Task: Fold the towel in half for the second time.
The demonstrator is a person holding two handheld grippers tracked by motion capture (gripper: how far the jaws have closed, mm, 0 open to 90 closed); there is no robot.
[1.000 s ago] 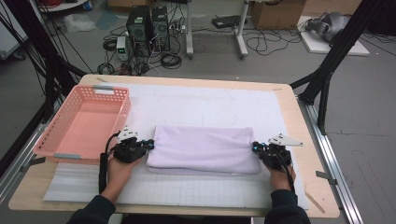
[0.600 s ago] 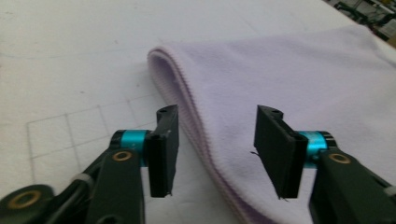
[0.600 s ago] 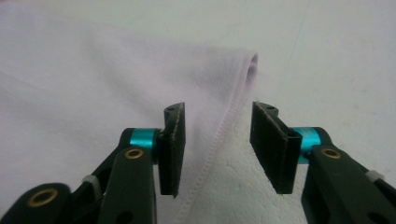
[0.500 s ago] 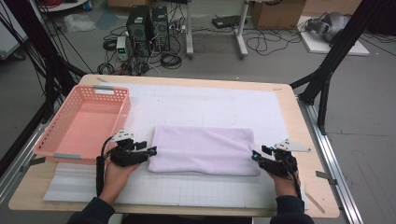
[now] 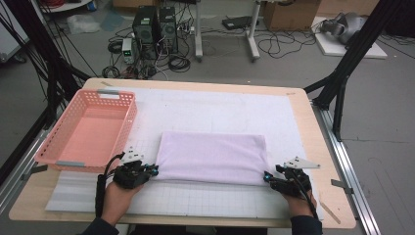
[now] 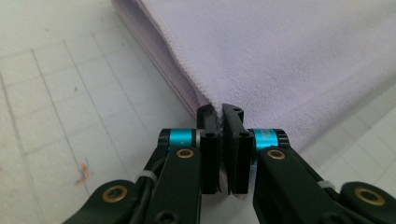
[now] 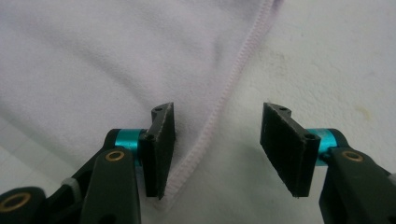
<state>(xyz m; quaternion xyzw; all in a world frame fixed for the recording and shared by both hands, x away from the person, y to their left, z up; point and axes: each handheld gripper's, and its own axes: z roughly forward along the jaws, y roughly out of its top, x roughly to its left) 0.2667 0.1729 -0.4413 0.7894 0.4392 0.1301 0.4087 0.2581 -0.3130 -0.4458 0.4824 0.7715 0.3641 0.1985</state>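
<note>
Your left gripper (image 6: 221,122) pinches the towel (image 5: 211,156) on the gridded mat (image 5: 205,108) (cables litter the far floor (image 5: 225,46)); your right gripper (image 7: 217,140) gapes.

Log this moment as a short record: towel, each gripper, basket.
towel: lilac towel, folded, flat on the white mat
left gripper: left gripper, jaws shut on the towel's near left corner
right gripper: right gripper, jaws open, astride the towel's hemmed corner
basket: pink basket, left of the towel, nothing visible in it
</note>
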